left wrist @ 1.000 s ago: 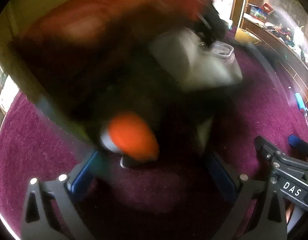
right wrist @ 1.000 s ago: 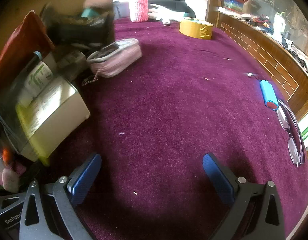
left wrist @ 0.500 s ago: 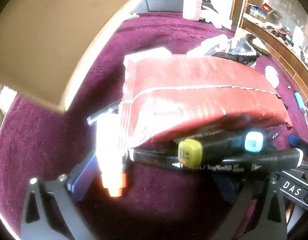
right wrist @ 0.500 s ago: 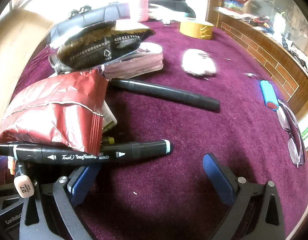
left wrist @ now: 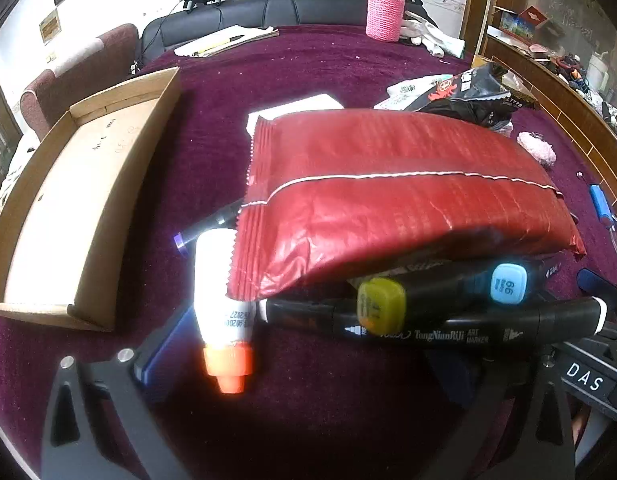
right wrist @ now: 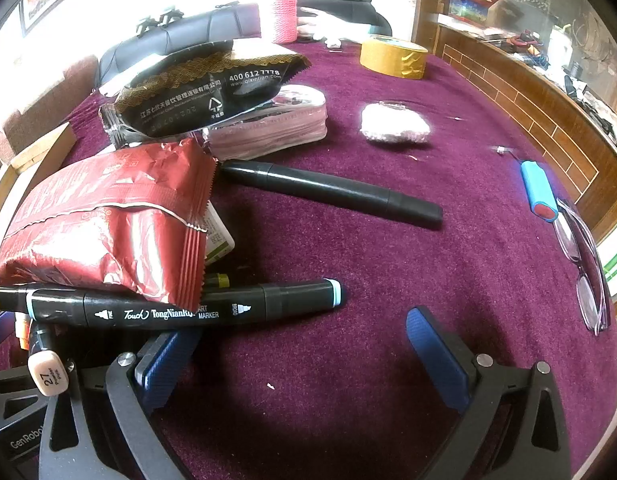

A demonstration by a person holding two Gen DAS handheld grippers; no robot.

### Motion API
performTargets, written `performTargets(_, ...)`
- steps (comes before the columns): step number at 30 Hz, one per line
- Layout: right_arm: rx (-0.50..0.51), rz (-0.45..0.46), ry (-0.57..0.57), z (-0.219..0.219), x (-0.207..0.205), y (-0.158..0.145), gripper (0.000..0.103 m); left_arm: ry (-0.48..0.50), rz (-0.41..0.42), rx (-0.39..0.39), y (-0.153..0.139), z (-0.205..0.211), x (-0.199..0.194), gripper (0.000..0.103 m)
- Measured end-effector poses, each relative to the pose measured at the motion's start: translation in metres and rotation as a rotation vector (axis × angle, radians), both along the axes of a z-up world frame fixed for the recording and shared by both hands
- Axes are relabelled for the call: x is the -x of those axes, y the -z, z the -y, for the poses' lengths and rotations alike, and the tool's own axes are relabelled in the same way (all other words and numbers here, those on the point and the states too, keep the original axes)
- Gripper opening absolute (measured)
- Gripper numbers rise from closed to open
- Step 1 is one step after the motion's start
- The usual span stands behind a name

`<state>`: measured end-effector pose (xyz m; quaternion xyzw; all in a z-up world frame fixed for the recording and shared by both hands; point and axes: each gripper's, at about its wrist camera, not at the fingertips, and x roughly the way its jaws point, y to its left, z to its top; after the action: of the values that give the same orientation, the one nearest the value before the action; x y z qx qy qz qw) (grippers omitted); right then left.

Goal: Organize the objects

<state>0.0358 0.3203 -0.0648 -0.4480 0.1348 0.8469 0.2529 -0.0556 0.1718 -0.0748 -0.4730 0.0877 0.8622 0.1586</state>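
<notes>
Red snack bag (left wrist: 392, 196) atop markers (left wrist: 428, 324) — cardboard tray (left wrist: 80, 208) alongside

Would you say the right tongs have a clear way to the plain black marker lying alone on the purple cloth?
Probably yes. The right tongs stand open, and the plain black marker lies by itself ahead of them, with only bare purple cloth in between. The red snack bag sits off to the left.
</notes>
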Motion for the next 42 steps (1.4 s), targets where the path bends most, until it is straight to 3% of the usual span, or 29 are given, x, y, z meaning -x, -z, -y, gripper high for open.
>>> performTargets(14, 0.0, -0.002, -0.025, 0.0, -0.001, 0.0, 0.103, 0.007, -0.001, 0.001, -0.001, 0.0, -0.006, 0.103)
performTargets(18, 0.032, 0.015, -0.191, -0.016, -0.002, 0.0, 0.103, 0.113, 0.055, -0.044, -0.009, 0.016, -0.012, 0.103)
performTargets(22, 0.099, -0.04, -0.202, -0.029, -0.017, -0.01, 0.103, 0.204, 0.078, -0.137, -0.014, 0.046, -0.031, 0.103)
performTargets(23, 0.067, -0.042, -0.219, -0.028, -0.017, -0.01, 0.103, 0.217, 0.065, -0.145, -0.015, 0.05, -0.036, 0.102)
performTargets(24, 0.091, -0.043, -0.243, -0.03, -0.021, -0.012, 0.102, 0.232, 0.046, -0.153, -0.017, 0.055, -0.042, 0.1)
performTargets(26, 0.074, -0.06, -0.263, -0.028, -0.035, -0.015, 0.101, 0.264, 0.018, -0.167, -0.022, 0.062, -0.053, 0.079)
performTargets(28, 0.052, -0.141, -0.281, -0.017, -0.051, -0.018, 0.097, 0.291, 0.015, -0.18, -0.025, 0.065, -0.056, 0.072)
performTargets(33, 0.039, -0.231, -0.349, -0.008, -0.071, -0.036, 0.093, 0.243, 0.025, -0.226, -0.027, 0.069, -0.047, 0.07)
performTargets(37, 0.03, -0.285, -0.355, -0.004, -0.074, -0.044, 0.093, 0.124, 0.112, -0.287, -0.025, 0.068, -0.022, 0.05)
performTargets(42, 0.063, -0.322, -0.355, -0.007, -0.075, -0.047, 0.093, 0.077, 0.102, -0.23, -0.022, 0.057, -0.001, 0.048)
